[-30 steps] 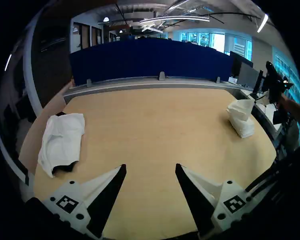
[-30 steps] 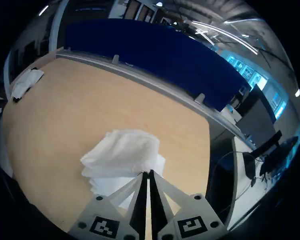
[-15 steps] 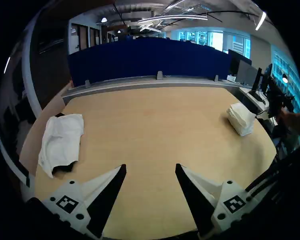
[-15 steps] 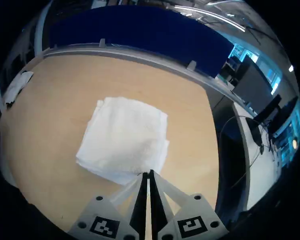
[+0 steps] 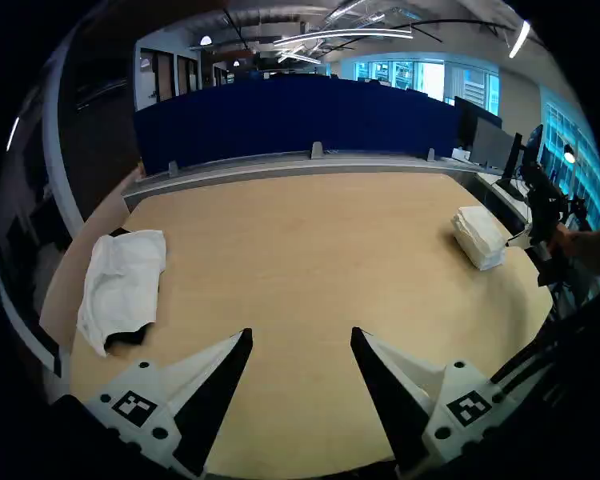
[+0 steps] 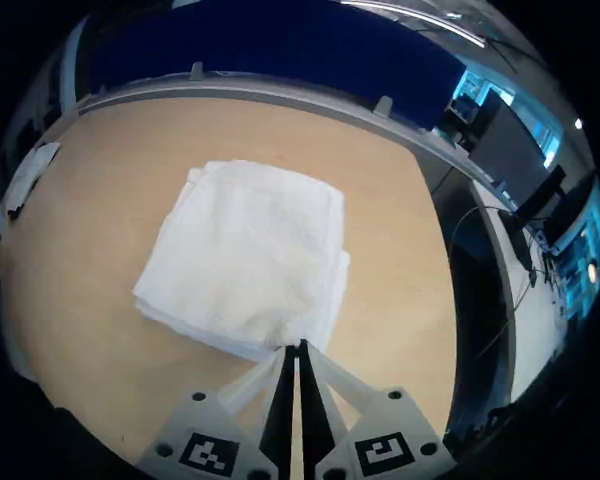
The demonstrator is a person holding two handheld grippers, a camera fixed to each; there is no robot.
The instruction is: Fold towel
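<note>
We see the right tool (image 6: 298, 348) with its fingers pressed together, pinching the near corner of the towel (image 6: 248, 248), while the left tool (image 5: 300, 332) hovers over the table (image 5: 316, 240) with its dark, wedge-shaped fingers spread wide and holding nothing. The towel is white, soft and faintly nubbly, folded into a thick, layered, roughly square pad that lies flat on the smooth light-wood table near its right end. We find a second, crumpled white cloth (image 5: 122, 284) well apart from it at the left edge, before a dark blue partition (image 5: 300, 112).
</note>
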